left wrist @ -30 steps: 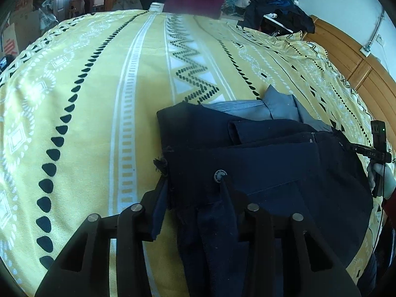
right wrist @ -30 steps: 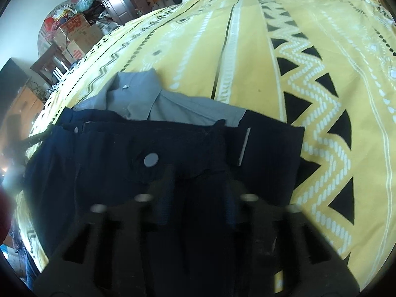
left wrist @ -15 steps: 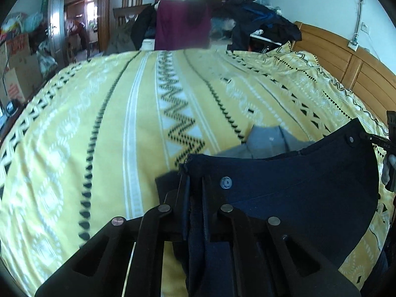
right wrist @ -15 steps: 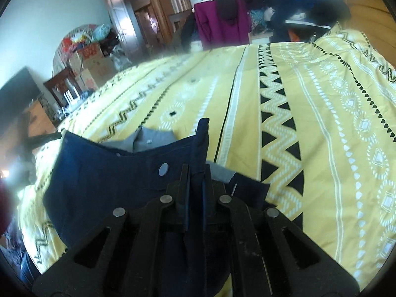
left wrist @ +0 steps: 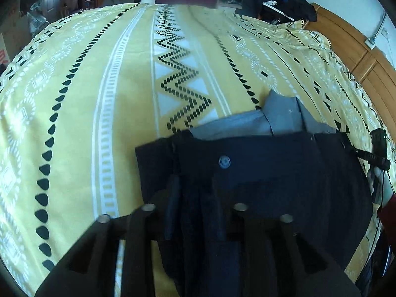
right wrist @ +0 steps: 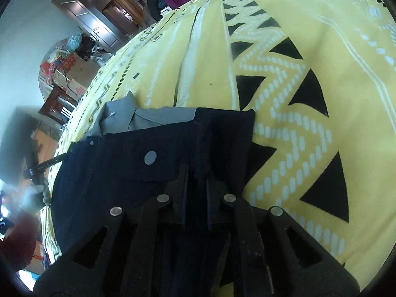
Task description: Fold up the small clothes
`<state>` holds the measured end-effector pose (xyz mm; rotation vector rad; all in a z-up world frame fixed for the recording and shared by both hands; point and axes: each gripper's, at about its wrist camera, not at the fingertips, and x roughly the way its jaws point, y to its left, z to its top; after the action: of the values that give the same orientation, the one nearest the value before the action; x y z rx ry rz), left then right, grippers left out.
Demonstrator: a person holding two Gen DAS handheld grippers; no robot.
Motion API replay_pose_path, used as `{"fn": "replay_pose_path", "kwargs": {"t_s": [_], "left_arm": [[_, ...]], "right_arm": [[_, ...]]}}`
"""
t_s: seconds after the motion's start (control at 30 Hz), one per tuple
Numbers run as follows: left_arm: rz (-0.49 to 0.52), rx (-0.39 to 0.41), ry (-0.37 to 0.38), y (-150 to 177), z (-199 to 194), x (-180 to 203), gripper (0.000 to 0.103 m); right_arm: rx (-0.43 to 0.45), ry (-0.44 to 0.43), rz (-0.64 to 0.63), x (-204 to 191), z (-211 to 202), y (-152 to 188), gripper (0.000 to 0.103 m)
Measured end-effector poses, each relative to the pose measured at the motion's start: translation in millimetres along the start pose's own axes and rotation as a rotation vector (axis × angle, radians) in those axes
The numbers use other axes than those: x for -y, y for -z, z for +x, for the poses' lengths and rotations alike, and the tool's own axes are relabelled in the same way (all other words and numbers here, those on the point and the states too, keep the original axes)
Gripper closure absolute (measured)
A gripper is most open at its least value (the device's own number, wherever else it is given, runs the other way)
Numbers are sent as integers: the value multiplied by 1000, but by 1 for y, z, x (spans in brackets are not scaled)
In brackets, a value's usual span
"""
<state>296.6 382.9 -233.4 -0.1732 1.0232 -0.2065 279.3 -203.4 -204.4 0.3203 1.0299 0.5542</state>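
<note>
You have the navy garment point(left wrist: 284, 180) pinched at both ends of its waistband: your left gripper point(left wrist: 195, 198) is closed on the cloth at one corner, your right gripper point(right wrist: 195, 185) is closed on the opposite corner, and fabric runs back between each pair of fingers. The garment lies just ahead of both tools on the yellow patterned bedspread point(left wrist: 99, 86), and its far edge overlaps the grey folded shirt point(left wrist: 279, 118) that sits beyond it. Its long axis, as it now lies, runs crosswise to your fingers, from one gripper to the other, with the waistband edge pointing away from you toward the shirt and the round button point(left wrist: 224, 161) just ahead of your left fingertips. The main risk, as I judge it, is uneven travel: if one tool leads the other, the waistband will skew and the fold line will come out slanted. The cloth near your left fingers already looks bunched into vertical pleats, so laying it down without tension across the span would likely trap those wrinkles. The grey shirt is close enough that a drag of the navy edge could pull it out of its fold. Each grip also looks shallow, near the fabric edge, so a sharp tug could slip a corner free. Keep both tools level and the span taut.
</note>
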Motion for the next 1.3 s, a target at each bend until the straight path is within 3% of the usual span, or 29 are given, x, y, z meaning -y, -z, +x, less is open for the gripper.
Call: {"fn": "replay_pose_path", "kwargs": {"t_s": [0.1,0.17,0.27,0.3,0.33,0.37,0.43,0.6,0.7,0.8,0.87,0.9,0.97,1.03,1.3], "left_arm": [[-15,-18,27,7,6,-2,59],[-19,-26,-12,9,14,-3,57],[-24,-2,-26,10,15,0,56],[-13,-12,-32,10,18,1,58],[0,-28,-35,9,22,3,73],[21,-41,-45,9,25,7,79],[71,-29,-87,9,24,17,91],[67,118,-86,2,-21,25,94],[93,136,-93,-13,-26,32,94],[82,121,-94,-23,-11,27,93],[92,-10,-136,-18,33,17,94],[79,-81,-114,-9,56,11,93],[62,-9,-78,-1,55,4,88],[21,3,-53,-2,50,-3,87],[60,0,-78,-3,51,7,90]], "right_arm": [[-3,-3,-7,-2,1,-3,88],[-2,-7,-19,-3,2,-1,83],[-6,20,-58,-10,3,-2,83],[-1,36,-75,-9,3,-1,84],[13,73,-110,-16,1,0,89],[26,98,-135,-22,-1,1,97],[77,98,-149,-29,-14,1,98],[167,67,-190,-45,-49,-10,99],[183,68,-185,-44,-52,-29,99],[132,65,-116,-23,-29,-40,99],[2,103,-75,0,10,-25,98],[-16,71,-37,10,20,-14,100],[36,-11,37,26,12,-9,102],[37,4,24,23,10,-9,102],[24,30,23,14,0,5,103]]}}
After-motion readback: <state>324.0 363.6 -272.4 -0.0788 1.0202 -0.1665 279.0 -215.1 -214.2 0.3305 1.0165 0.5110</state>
